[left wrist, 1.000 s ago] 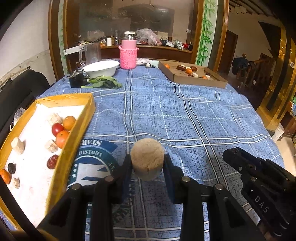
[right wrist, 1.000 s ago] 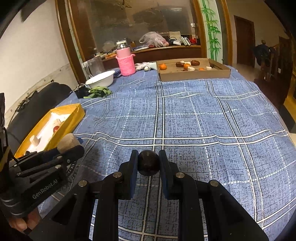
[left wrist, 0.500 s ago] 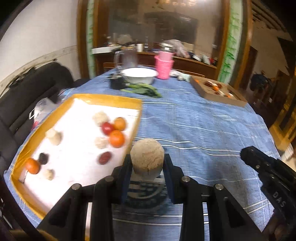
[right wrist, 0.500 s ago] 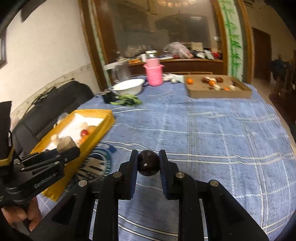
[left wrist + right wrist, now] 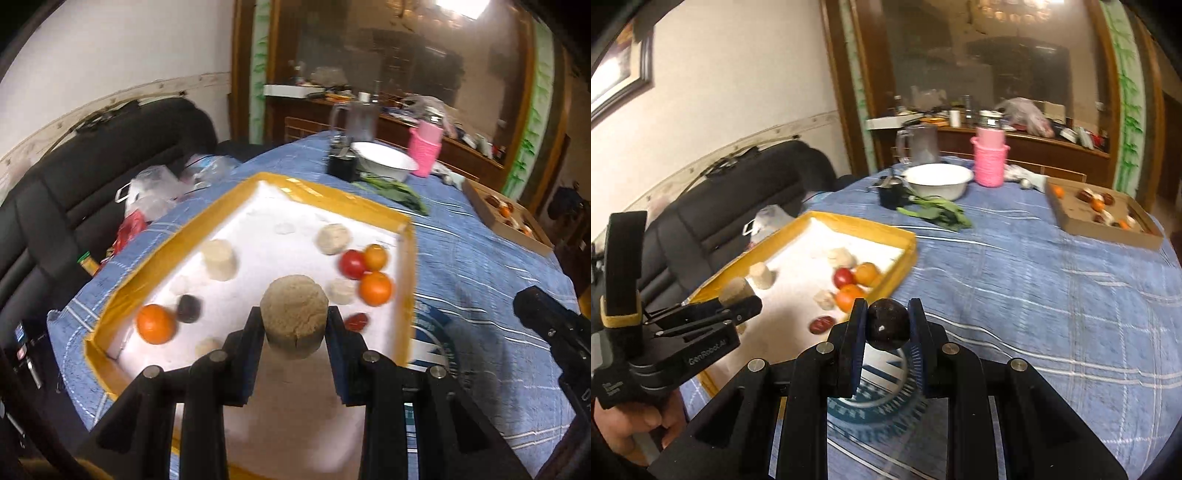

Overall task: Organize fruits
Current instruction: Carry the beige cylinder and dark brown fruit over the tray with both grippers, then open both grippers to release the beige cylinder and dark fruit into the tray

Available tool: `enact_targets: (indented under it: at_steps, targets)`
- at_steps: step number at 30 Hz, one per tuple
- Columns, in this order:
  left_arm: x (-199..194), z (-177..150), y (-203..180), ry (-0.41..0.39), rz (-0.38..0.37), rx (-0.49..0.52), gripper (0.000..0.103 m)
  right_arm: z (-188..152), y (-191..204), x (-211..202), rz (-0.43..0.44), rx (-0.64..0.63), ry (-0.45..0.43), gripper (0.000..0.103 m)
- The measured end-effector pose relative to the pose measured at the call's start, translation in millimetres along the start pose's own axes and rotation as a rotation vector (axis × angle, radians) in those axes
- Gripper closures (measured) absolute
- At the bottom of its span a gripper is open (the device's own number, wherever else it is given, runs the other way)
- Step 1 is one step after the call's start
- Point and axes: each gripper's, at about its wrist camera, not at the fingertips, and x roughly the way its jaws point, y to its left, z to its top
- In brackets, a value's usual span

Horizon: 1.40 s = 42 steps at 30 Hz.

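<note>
My left gripper (image 5: 294,325) is shut on a tan round cake-like piece (image 5: 294,314) and holds it above the near part of the yellow tray (image 5: 405,258). The tray's white floor holds oranges (image 5: 375,288), a red fruit (image 5: 352,263), a dark fruit (image 5: 189,308) and several pale pieces (image 5: 219,259). My right gripper (image 5: 888,325) is shut on a dark round fruit (image 5: 888,324) above the blue cloth, just right of the tray (image 5: 905,254). The left gripper (image 5: 738,301) also shows in the right wrist view.
A cardboard tray (image 5: 1108,230) with more fruits lies at the far right. A white bowl (image 5: 938,180), pink cup (image 5: 990,162), glass jug (image 5: 919,144) and green leaves (image 5: 938,214) stand at the far end. A black sofa (image 5: 74,199) lies left of the table.
Both grippers have swung left. The left one now hangs over the yellow tray with its tan piece; the right one has come closer to the tray with the dark fruit.
</note>
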Motion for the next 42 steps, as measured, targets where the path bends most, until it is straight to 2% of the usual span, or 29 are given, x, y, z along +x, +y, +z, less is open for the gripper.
enact_targets:
  at_steps: [6, 15, 21, 29, 39, 40, 42]
  targets:
    - [15.9, 1.0, 28.6, 0.033, 0.032, -0.052, 0.068, 12.3, 20.2, 25.7, 0.044, -0.03, 0.031, 0.082]
    - [33.4, 5.5, 43.9, 0.067, 0.053, -0.073, 0.068, 17.8, 37.2, 86.5, 0.1, -0.063, 0.141, 0.082]
    - [42.0, 10.9, 52.0, 0.081, 0.072, -0.092, 0.068, 19.4, 40.9, 112.5, 0.114, -0.08, 0.177, 0.082]
    - [54.5, 20.2, 55.8, 0.093, 0.104, -0.103, 0.068, 27.5, 42.2, 133.1, 0.116, -0.093, 0.196, 0.082]
    - [61.1, 23.6, 57.0, 0.109, 0.108, -0.112, 0.067, 26.4, 38.6, 144.8, 0.103, -0.104, 0.215, 0.081]
    - [61.4, 24.1, 57.2, 0.11, 0.111, -0.116, 0.067, 26.4, 38.7, 144.8, 0.103, -0.105, 0.216, 0.081]
    - [60.7, 23.8, 58.3, 0.113, 0.109, -0.12, 0.065, 26.2, 39.3, 144.8, 0.102, -0.108, 0.22, 0.072]
